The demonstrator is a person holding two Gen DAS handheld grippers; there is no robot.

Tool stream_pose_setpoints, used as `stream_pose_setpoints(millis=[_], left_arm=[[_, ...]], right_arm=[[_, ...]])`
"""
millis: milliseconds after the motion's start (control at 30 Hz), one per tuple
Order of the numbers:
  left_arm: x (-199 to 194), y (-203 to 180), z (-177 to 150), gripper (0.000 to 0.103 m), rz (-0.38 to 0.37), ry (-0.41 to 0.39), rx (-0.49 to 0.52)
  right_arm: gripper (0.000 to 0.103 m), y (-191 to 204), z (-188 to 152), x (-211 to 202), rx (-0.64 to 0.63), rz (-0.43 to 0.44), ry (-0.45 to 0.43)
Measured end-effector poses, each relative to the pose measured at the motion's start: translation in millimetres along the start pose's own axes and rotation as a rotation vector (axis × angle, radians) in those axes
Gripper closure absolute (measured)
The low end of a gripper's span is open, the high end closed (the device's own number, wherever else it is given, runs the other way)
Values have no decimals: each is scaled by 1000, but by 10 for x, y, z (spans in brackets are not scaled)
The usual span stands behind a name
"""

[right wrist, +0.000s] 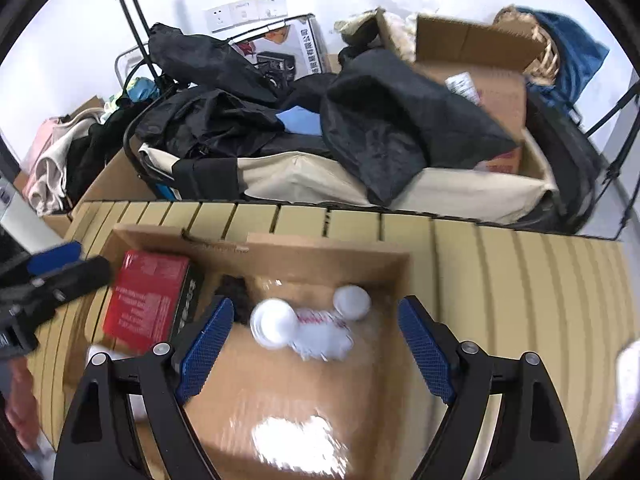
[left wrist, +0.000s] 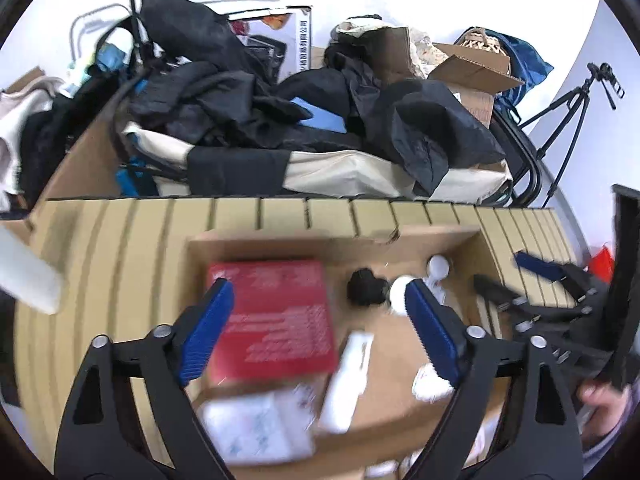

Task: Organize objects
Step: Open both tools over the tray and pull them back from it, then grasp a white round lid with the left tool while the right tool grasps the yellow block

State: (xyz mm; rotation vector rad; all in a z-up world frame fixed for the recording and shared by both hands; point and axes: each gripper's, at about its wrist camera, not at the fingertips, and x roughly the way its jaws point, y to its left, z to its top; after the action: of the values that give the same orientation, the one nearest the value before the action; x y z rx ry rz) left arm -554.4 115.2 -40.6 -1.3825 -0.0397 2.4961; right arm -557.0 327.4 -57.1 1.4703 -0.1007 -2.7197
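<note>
Cardboard box sat open on the slatted tan table, directly below both claws. Left gripper stood with jaws spread wide, nothing between the blue pads; red box lay just under its left finger, white print on it too blurred to read. A white tube-like pack lay between the fingers, lower down, untouched. Beyond the right finger: a black lump and white round lids. Right gripper also gaped wide and empty above a white-capped item with red lettering, unreadable. Farther back, dark clothing heaped on a cream bag; a printed carton bore Chinese characters, illegible.
</note>
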Motion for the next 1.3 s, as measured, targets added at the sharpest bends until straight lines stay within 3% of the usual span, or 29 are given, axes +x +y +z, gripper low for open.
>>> stream_pose_setpoints(millis=[200, 433, 533, 600, 733, 867, 967, 1033, 1133, 1300], left_arm=[[-700, 209, -283, 11, 148, 57, -19], [-1479, 199, -972, 10, 162, 61, -41], [-1901, 102, -1466, 7, 129, -5, -34], [-2191, 11, -1871, 1, 98, -85, -32], [-2637, -235, -2800, 0, 78, -235, 0], [-2656, -403, -3392, 0, 61, -258, 14], [-2406, -491, -3504, 0, 67, -154, 19], [-2346, -519, -3473, 0, 82, -131, 8], [-2421, -598, -3503, 0, 69, -175, 34], [-2298, -610, -3533, 0, 88, -151, 41]], right_arm=[[16, -227, -211, -756, -10, -81, 33], [16, -219, -829, -1764, 7, -66, -38], [16, -125, -1254, -2207, -14, -46, -96], [16, -50, -1633, -2461, -18, -43, -143], [16, 117, -2492, -2782, -13, -11, -192], [16, 257, -3300, -2827, 29, 24, -187], [16, 269, -3596, -2691, 90, 99, -154], [16, 298, -3697, -2612, 95, 92, -111], [16, 381, -3774, -2671, 51, 54, -139], [16, 391, -3776, -2671, 58, 67, -165]])
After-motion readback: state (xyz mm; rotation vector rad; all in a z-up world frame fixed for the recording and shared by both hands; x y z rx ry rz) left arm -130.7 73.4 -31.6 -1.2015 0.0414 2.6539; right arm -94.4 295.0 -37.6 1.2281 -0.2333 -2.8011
